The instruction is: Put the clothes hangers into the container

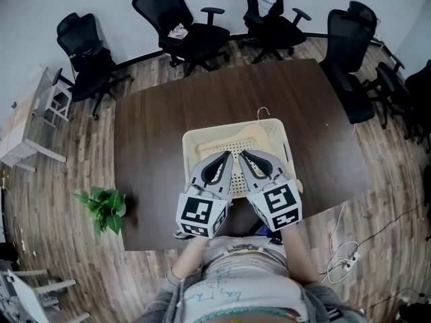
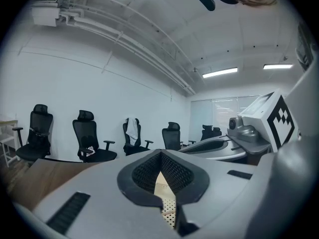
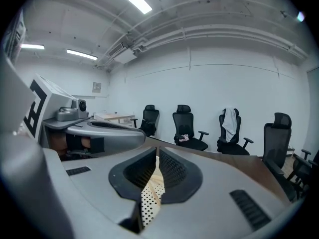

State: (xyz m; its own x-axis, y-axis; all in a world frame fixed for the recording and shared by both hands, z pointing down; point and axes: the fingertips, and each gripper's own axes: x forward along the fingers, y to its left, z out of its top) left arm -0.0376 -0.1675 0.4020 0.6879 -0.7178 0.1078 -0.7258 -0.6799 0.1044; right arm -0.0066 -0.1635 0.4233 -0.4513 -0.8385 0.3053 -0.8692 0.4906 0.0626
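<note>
Dark tabletop (image 1: pixel 151 147) ringed by black office chairs (image 1: pixel 182 29); a potted plant (image 1: pixel 102 206) stands at its near left edge. A cream perforated container (image 1: pixel 190 145) sits at centre. A pale hanger lies inside it, largely hidden beneath the grippers; its wire hook (image 1: pixel 263 114) rises past the far rim, pointing away from the person, and the body seems to run across the container's width. Left gripper (image 1: pixel 225 155) and right gripper (image 1: pixel 244 155) hover side by side above the container, each with jaws pressed together on nothing.

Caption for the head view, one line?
Left gripper and right gripper, both shut and empty, over a cream basket on the dark table.
</note>
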